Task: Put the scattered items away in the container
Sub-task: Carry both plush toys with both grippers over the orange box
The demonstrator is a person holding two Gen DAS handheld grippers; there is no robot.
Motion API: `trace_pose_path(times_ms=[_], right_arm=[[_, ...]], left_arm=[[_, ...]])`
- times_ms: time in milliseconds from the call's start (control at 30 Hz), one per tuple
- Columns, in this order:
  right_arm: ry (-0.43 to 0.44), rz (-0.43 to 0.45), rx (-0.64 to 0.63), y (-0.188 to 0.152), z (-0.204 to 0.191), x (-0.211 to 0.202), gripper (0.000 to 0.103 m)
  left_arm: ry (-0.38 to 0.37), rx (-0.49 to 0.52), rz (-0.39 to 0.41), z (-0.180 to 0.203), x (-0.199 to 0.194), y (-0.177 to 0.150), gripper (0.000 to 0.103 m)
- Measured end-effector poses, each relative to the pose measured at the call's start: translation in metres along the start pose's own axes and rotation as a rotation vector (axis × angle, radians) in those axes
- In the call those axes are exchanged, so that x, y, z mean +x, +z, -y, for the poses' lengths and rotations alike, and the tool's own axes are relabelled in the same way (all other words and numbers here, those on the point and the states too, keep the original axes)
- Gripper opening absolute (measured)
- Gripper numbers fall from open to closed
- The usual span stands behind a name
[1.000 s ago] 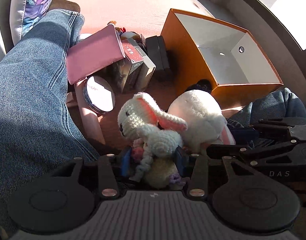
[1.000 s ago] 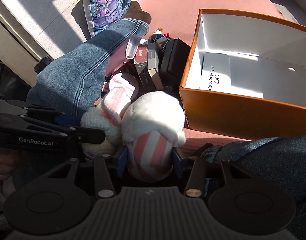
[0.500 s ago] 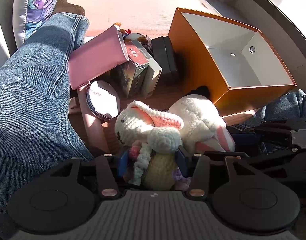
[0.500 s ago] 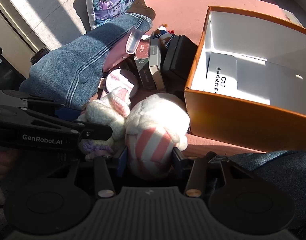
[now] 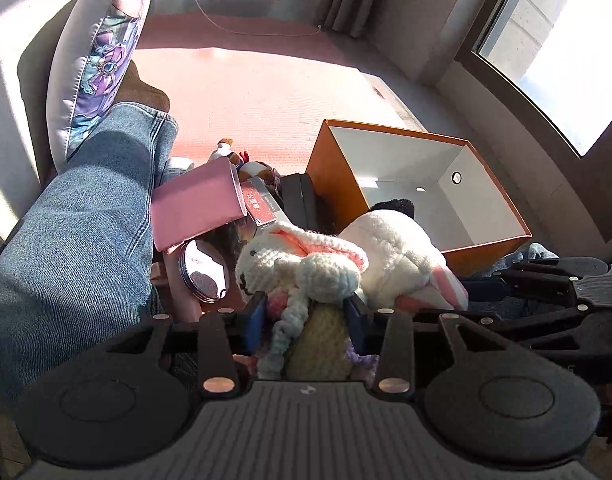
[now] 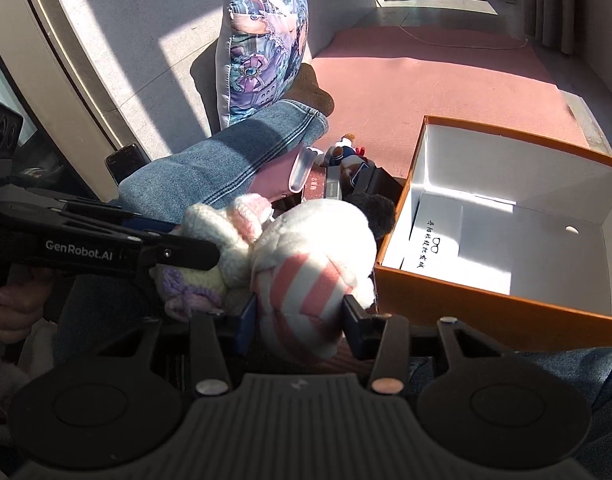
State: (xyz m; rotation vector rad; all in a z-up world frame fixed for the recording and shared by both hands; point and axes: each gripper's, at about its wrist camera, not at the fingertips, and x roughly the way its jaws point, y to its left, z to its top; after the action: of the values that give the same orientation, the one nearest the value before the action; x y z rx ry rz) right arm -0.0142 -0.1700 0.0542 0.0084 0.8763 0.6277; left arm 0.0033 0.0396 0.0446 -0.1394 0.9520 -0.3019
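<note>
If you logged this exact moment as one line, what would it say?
left gripper: shut on crochet bunny | right gripper: shut on striped plush | orange box: no toys inside | both toys beside box

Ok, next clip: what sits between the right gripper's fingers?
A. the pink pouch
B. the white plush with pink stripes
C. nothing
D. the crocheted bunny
B: in the right wrist view the right gripper has its pads pressed on both sides of the white plush with pink stripes; the crocheted bunny is in the left gripper.
</note>
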Motion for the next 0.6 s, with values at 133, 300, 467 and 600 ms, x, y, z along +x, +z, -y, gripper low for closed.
trace_pose_path(times_ms=[133,300,467,600], right_arm=[[-0.030,0.084,0.002,0.014,0.008,-0.022,0.048],[-0.088,0.160,0.041,0.028,0.031,-0.041,0.048],[-0.150,0.207,0.112,0.037,0.061,-0.051,0.048],[-0.193,0.227,0.191,0.039,0.090,-0.053,0.048]], left_arm=[[-0.025,0.030,0.083,0.015,-0.007,0.020,0.047],[-0.068,0.070,0.149,0.038,0.002,0.044,0.047],[-0.115,0.093,0.163,0.060,0.025,0.063,0.047],[-0.140,0.104,0.158,0.076,0.047,0.075,0.047]])
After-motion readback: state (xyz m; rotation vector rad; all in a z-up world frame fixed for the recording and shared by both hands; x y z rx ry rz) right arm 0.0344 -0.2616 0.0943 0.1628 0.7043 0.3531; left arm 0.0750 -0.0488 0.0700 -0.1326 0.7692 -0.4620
